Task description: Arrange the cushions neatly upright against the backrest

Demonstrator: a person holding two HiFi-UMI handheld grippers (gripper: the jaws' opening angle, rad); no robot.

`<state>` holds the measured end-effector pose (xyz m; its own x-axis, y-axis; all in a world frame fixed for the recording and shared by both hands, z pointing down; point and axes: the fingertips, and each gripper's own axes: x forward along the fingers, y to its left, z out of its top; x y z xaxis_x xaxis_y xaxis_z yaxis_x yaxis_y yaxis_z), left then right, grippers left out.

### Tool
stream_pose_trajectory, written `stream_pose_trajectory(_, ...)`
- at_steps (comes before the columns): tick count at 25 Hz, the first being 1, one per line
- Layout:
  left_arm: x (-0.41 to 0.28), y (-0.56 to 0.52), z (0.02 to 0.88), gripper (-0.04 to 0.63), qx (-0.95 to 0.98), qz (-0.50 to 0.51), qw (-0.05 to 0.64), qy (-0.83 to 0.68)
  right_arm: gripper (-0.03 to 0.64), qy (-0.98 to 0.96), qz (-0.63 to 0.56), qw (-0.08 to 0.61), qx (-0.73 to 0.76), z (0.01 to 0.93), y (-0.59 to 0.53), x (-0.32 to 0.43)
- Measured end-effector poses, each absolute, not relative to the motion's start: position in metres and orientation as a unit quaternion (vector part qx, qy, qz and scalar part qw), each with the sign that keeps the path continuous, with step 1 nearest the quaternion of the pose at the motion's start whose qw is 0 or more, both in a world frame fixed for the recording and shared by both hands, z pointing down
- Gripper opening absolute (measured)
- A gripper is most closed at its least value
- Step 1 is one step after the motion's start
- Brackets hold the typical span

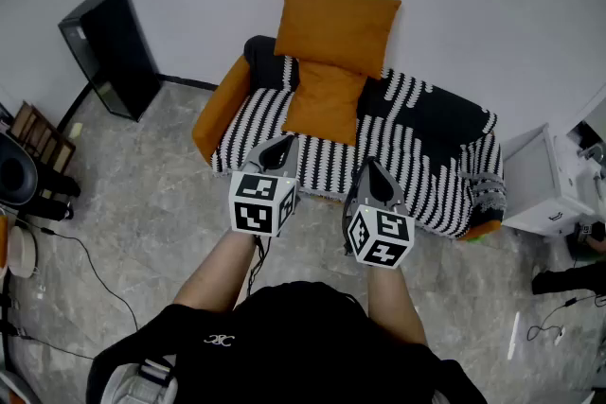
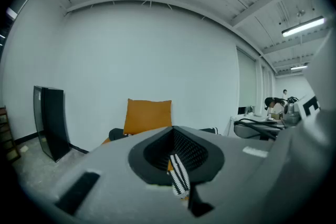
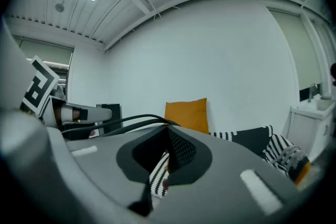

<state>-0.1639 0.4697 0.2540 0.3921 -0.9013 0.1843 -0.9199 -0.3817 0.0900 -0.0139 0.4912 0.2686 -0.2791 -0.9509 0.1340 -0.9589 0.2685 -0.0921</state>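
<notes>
**A:** Where do things stand?

**B:** The sofa [image 1: 417,156], under a black-and-white striped cover, sits against the far wall. One orange cushion, the upright cushion [image 1: 336,24], leans on the backrest toward the left. The lying cushion [image 1: 324,101] slants on the seat just in front of it, and the two look to be touching.

**A:** And the tools?

**B:** The left hand-held gripper [image 1: 283,141] and the right hand-held gripper [image 1: 369,165] both hover at the sofa's near edge. Their jaws are pressed together with nothing in them, and only a sliver of striped cover shows past them.

**A:** Which step is this?

**B:** I'd say the approach to the lying cushion, which hasn't been grasped yet. The next move calls for opening the jaws, reaching farther in and pinching that cushion's edge. Then it can be stood beside the upright one, probably on its right.
</notes>
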Motion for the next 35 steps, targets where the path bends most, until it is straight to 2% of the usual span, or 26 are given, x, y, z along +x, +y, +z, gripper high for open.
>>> stream_pose_trajectory(35,-0.091,0.430,0.285,0.005,0.798,0.073,0.111,-0.588,0.009,-0.852,0.117,0.025,0.510,0.297,0.446,0.043)
